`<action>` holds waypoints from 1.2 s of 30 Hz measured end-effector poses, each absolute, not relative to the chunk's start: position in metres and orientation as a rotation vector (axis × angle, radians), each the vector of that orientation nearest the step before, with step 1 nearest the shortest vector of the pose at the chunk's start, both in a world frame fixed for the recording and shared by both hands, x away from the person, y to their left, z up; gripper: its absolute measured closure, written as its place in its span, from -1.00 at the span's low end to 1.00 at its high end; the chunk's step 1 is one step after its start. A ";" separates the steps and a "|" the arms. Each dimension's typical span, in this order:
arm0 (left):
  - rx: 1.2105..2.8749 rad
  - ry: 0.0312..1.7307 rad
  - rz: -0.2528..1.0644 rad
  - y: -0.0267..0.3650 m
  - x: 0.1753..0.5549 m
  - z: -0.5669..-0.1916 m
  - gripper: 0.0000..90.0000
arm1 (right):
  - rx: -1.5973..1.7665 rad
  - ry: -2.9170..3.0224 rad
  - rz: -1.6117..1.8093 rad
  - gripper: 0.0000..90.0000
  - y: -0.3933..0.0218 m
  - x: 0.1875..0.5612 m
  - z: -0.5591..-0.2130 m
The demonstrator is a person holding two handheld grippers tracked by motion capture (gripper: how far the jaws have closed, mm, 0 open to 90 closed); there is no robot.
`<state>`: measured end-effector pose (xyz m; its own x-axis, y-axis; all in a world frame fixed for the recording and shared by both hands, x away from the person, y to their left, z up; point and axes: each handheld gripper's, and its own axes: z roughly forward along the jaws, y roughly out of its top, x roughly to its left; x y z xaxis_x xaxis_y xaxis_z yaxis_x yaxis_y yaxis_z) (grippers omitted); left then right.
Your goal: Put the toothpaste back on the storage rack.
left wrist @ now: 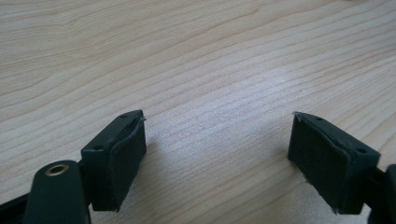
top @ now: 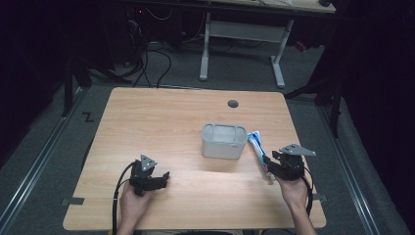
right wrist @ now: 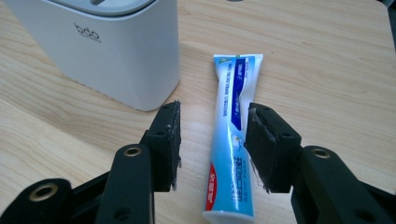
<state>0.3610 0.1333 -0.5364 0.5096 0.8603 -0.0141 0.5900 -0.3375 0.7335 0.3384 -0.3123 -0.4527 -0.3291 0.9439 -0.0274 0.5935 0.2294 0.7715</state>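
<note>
Toothpaste tube (right wrist: 229, 140), blue and white, lies flat on the wooden desk (top: 161, 117) at the right of the high view, just to the right of a white holder (top: 223, 141) with rounded corners. In the right gripper view the tube runs from the lower middle up toward the centre of the frame, cap end nearest the camera, flat crimped end pointing away, with the holder in the upper left. The right gripper (right wrist: 214, 144) has its jaws about half apart, one on each side of the tube; the right pad seems to touch the tube's edge, while a strip of desk shows between the tube and the left pad, so nothing is clamped. The left gripper (left wrist: 217, 154), at the lower left of the high view, stands wide over bare wood.
</note>
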 end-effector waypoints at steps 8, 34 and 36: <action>2.059 1.181 0.499 0.133 0.361 -0.536 -0.56 | 1.397 2.038 0.897 0.20 -0.310 0.349 -0.448; 2.058 1.183 0.501 0.133 0.362 -0.536 -0.57 | 1.465 2.153 0.727 0.16 -0.303 0.408 -0.455; 2.058 1.183 0.501 0.133 0.362 -0.536 -0.57 | 1.469 2.168 0.708 0.16 -0.301 0.411 -0.457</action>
